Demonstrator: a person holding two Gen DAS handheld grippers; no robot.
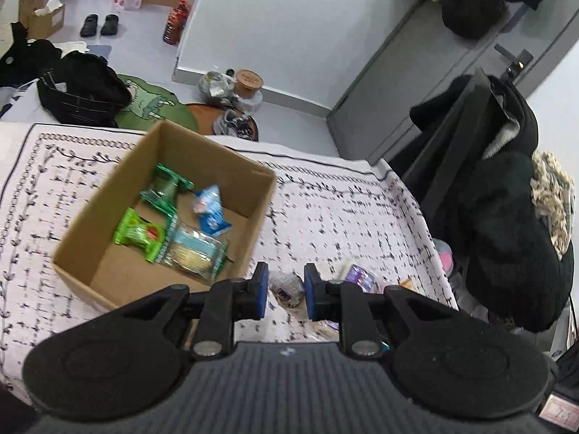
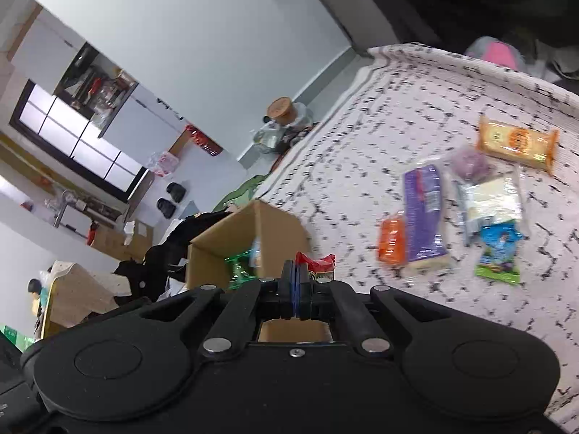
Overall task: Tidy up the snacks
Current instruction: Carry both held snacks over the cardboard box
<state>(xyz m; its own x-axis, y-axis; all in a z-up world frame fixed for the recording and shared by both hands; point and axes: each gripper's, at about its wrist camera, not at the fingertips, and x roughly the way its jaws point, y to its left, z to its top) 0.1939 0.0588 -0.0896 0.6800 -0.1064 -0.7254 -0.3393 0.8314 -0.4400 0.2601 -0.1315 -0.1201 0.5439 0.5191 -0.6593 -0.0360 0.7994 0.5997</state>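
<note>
The right gripper (image 2: 296, 282), pinching only the red snack packet's (image 2: 318, 266) crimped edge, risked dropping it short of the brown cardboard box (image 2: 267, 231), while the left gripper (image 1: 286, 291) held a clear-wrapped snack (image 1: 286, 289).

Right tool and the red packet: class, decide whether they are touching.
Touching. The right wrist view shows the right tool shut, its pads pinching the edge of the red packet.

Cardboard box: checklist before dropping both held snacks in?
1. Right gripper shut on red packet: ok.
2. Left gripper shut on clear-wrapped snack: ok.
3. Cardboard box top open: ok.
4. Bare floor left inside box: ok.
5. Held snacks above the box opening: cannot tell.
6. Cloth cleared: not ok, purple packet and others remain.
</note>
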